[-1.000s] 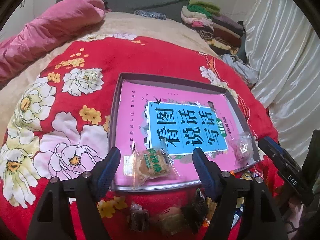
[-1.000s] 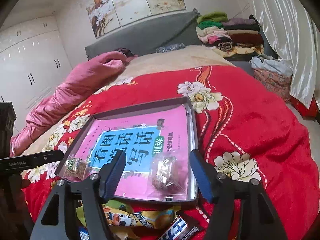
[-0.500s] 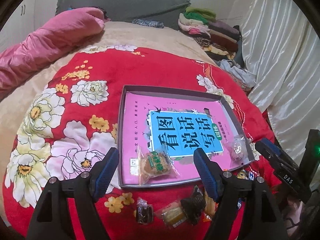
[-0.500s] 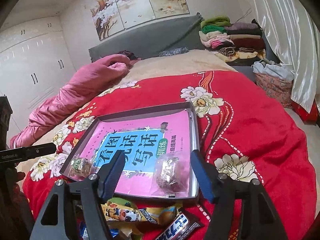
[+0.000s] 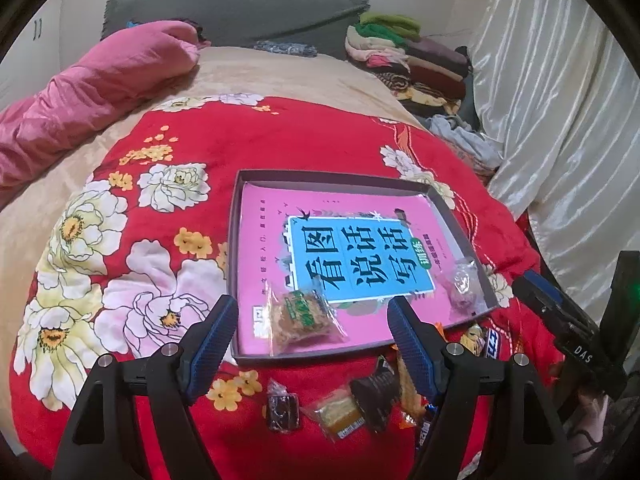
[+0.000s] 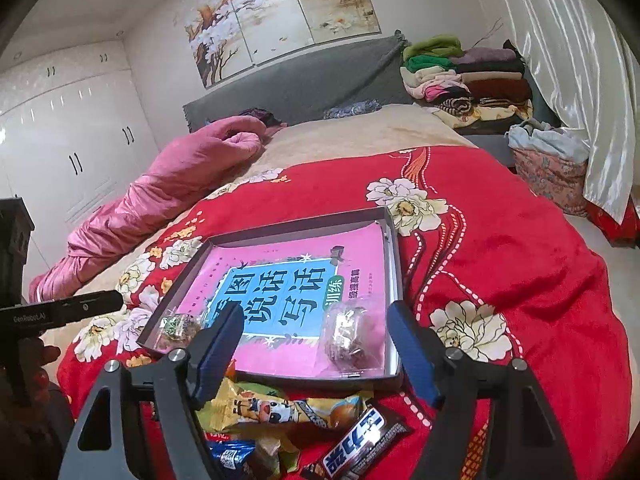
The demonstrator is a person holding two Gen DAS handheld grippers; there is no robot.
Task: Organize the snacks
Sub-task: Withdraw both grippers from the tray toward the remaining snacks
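Now we hover both claws, left gripper (image 5: pixel 312 330) and right gripper (image 6: pixel 314 330), open-jawed and empty, the right's jaws having just been opening, over the shallow grey cardboard tray (image 5: pixel 448 204), so next we judge we reach back for the dark chocolate bar wrapper (image 6: pixel 360 446).

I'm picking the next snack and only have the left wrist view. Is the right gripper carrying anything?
Observer: No. The right gripper is open, its jaws have just been opening, and the pads touch nothing. The clear-wrapped snack lies in the tray beyond them.
Operator: What sits in front of that corner, where my own finger blocks the view?
Observer: A yellow snack bag with a cartoon print lies on the red blanket, right against the tray's near edge.
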